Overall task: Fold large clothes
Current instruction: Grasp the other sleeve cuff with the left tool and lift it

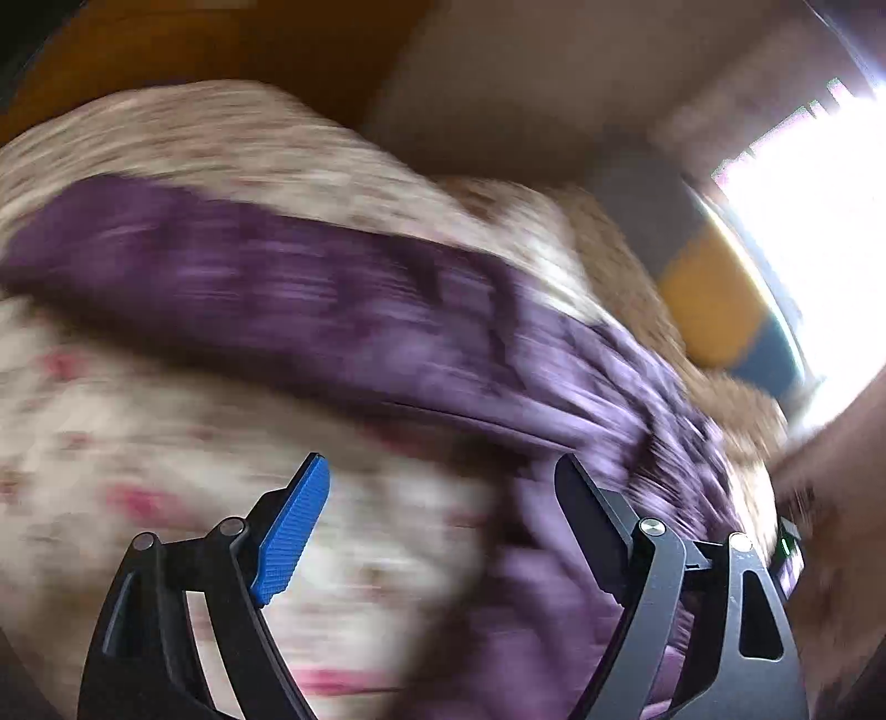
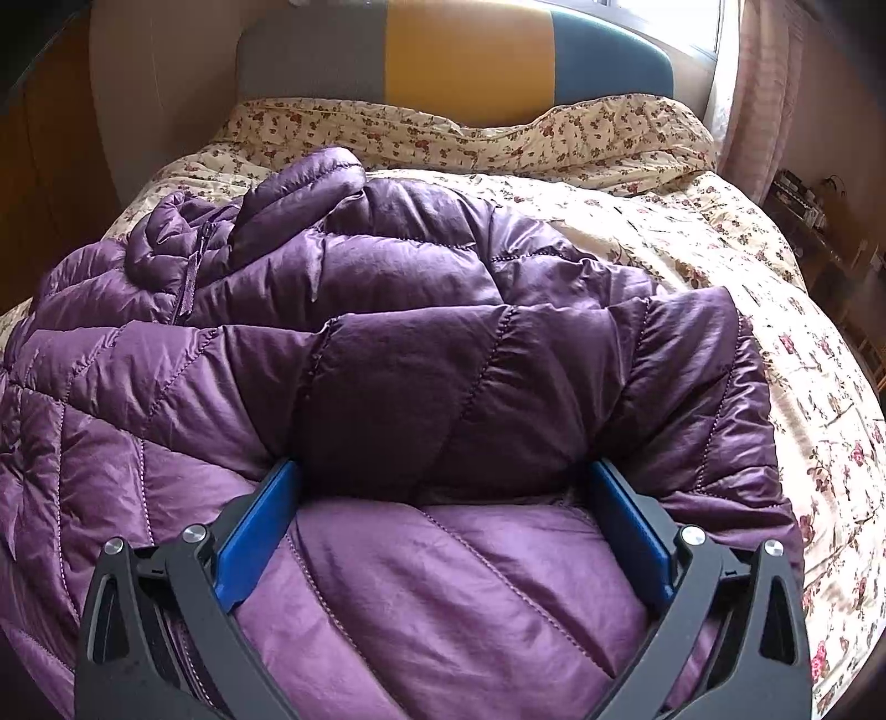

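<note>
Two wrist views of one moment. Right wrist view: the right gripper (image 2: 443,531) has its jaws spread wide, and a thick fold of the purple quilted down jacket (image 2: 387,343) bulges up between the blue pads (image 2: 252,545); whether the pads actually press the fabric cannot be told. The jacket lies crumpled across the near and left part of the bed, resting on the floral duvet (image 2: 764,310), with its zipper (image 2: 191,271) visible at the upper left, near the bunched collar. A headboard (image 2: 465,52) in grey, yellow and blue panels stands behind the bedding, and a pink curtain (image 2: 767,83) hangs at the right beside a bright window. Left wrist view: heavily motion-blurred. The left gripper (image 1: 443,509) has its jaws wide apart with nothing between them; its blue pad (image 1: 290,531) shows on one finger. It hangs above the duvet (image 1: 166,432), with the jacket (image 1: 310,310) as a purple band across the frame and under the right-hand finger.
</note>
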`<move>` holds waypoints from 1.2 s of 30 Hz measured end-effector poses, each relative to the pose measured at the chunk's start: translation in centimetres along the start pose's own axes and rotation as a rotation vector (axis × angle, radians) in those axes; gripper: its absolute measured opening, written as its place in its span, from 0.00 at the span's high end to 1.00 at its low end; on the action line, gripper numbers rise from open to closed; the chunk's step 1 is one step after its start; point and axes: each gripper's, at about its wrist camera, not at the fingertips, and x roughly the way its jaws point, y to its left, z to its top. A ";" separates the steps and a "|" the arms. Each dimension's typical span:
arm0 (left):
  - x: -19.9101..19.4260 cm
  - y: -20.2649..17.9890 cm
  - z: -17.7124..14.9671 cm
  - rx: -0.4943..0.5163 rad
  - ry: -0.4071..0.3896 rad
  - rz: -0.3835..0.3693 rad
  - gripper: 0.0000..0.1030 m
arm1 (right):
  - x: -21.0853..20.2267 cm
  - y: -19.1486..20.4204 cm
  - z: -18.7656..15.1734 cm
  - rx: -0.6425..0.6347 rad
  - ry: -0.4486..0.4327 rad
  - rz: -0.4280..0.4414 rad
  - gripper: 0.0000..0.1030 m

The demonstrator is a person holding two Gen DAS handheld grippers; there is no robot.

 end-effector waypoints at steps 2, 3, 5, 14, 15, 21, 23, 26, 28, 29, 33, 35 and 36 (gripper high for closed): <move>-1.5 4.9 1.3 -0.127 -0.010 0.038 0.20 | 0.0 -0.1 0.0 0.001 -0.001 0.002 0.02; -2.0 6.9 1.9 -0.180 -0.013 0.054 0.20 | -0.1 0.0 -0.1 0.001 0.000 0.002 0.02; -3.5 11.3 3.4 -0.301 -0.055 0.115 0.20 | 0.0 0.0 -0.1 0.000 0.000 0.001 0.02; -4.3 19.5 8.0 -0.526 -0.140 0.163 0.32 | -0.3 -0.1 -0.1 -0.005 -0.002 -0.007 0.02; -4.0 19.8 8.4 -0.528 -0.143 0.171 0.33 | -0.3 -0.2 0.0 -0.005 -0.003 -0.007 0.02; -2.7 19.8 10.4 -0.499 -0.140 0.177 0.90 | -0.3 -0.2 -0.1 -0.009 -0.003 -0.012 0.02; -3.0 18.3 10.8 -0.438 -0.151 0.164 0.90 | -0.3 -0.2 0.0 -0.010 -0.003 -0.013 0.02; -3.4 14.2 11.5 -0.334 -0.165 0.086 0.90 | -0.3 -0.2 -0.1 -0.008 -0.003 -0.010 0.02; -3.5 10.5 11.7 -0.253 -0.167 0.009 0.90 | -0.3 -0.2 -0.1 -0.009 -0.003 -0.012 0.02; -3.5 8.4 11.7 -0.209 -0.162 -0.022 0.93 | -0.3 -0.2 0.0 -0.009 -0.003 -0.011 0.02; -2.1 -0.3 10.4 -0.044 -0.103 -0.169 0.93 | -0.3 -0.1 -0.2 -0.008 -0.004 -0.010 0.02; -1.2 -3.6 9.5 0.010 -0.066 -0.222 0.93 | -0.3 -0.2 -0.2 -0.005 -0.004 -0.008 0.02; -0.3 -6.2 8.6 0.045 -0.032 -0.264 0.93 | -0.3 -0.2 -0.2 -0.005 -0.004 -0.007 0.02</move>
